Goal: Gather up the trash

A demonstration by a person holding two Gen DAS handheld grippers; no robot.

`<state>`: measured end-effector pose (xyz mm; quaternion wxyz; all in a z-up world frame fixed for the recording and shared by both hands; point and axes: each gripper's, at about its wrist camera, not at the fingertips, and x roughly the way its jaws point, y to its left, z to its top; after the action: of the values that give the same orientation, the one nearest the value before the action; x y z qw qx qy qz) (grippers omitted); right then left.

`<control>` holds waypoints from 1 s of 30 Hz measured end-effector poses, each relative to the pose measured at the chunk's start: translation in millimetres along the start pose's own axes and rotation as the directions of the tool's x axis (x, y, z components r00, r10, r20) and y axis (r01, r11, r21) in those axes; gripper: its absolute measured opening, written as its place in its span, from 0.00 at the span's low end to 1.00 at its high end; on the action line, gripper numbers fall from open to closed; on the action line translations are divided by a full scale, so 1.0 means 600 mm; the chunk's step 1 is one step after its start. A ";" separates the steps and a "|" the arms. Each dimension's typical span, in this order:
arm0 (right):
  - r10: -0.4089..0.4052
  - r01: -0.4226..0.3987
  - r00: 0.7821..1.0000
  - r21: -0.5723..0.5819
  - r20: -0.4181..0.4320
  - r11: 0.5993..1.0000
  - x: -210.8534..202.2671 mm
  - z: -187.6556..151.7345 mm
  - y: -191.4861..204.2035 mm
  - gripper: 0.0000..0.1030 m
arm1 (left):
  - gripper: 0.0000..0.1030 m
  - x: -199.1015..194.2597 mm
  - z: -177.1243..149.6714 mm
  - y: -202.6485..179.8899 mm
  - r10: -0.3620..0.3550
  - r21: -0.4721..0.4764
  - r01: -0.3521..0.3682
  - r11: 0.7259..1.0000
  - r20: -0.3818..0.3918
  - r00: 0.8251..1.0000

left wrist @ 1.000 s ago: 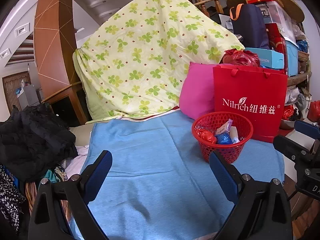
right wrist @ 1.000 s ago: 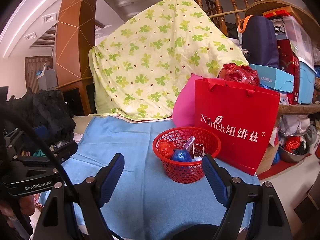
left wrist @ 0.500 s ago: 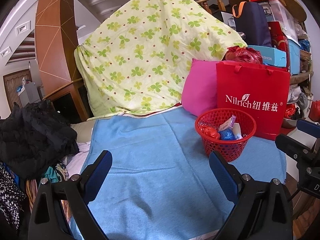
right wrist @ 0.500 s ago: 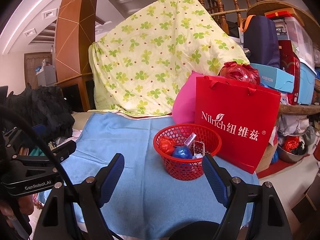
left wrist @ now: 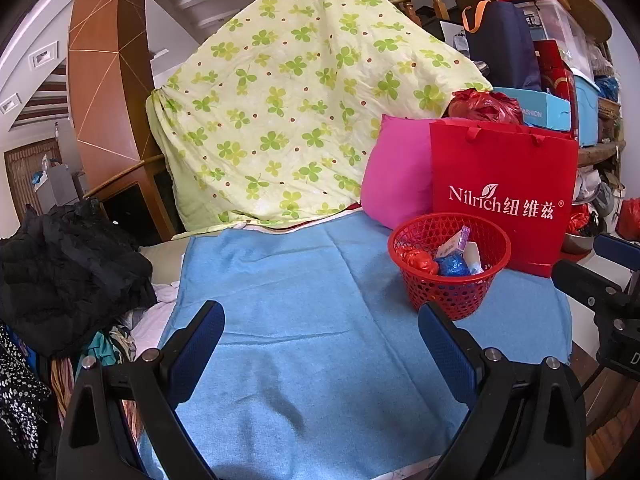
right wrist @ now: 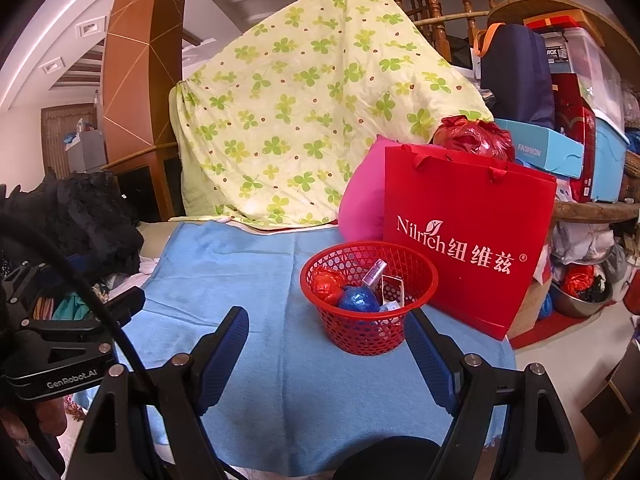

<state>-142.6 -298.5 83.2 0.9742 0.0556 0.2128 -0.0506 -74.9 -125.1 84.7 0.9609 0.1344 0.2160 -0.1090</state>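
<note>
Both tongs stand wide apart and hold nothing — the left tongs (left wrist: 320, 344) and the right tongs (right wrist: 326, 344) hover over a blue cloth (left wrist: 288, 320) spread on the worktop. The red mesh basket (right wrist: 368, 300) sits on that cloth, ahead of the right tongs and just off their right finger, ahead and to the right of the left tongs. Inside lie the trash pieces — a red crumpled wad (right wrist: 326, 284), a blue crumpled wad (right wrist: 358, 299) and small cartons (right wrist: 390, 288). A red paper bag (right wrist: 468, 248) stands just behind the basket.
</note>
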 end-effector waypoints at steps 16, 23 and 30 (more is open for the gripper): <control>-0.001 0.001 1.000 0.000 -0.014 1.000 0.006 0.001 -0.002 0.80 | 0.95 0.003 -0.008 0.001 -0.003 0.002 0.003 1.000 -0.007 1.000; -0.004 0.004 1.000 0.008 -0.017 1.000 0.008 0.002 -0.001 0.80 | 0.95 0.005 -0.009 0.008 -0.003 -0.001 0.003 1.000 -0.012 1.000; -0.002 0.002 1.000 0.006 -0.018 1.000 0.010 0.002 0.001 0.80 | 0.95 0.005 -0.008 0.008 -0.003 0.001 0.003 1.000 -0.012 1.000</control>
<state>-136.7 -298.6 81.7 0.9720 0.0588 0.2216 -0.0517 -72.7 -119.9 80.1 0.9594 0.1352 0.2221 -0.1095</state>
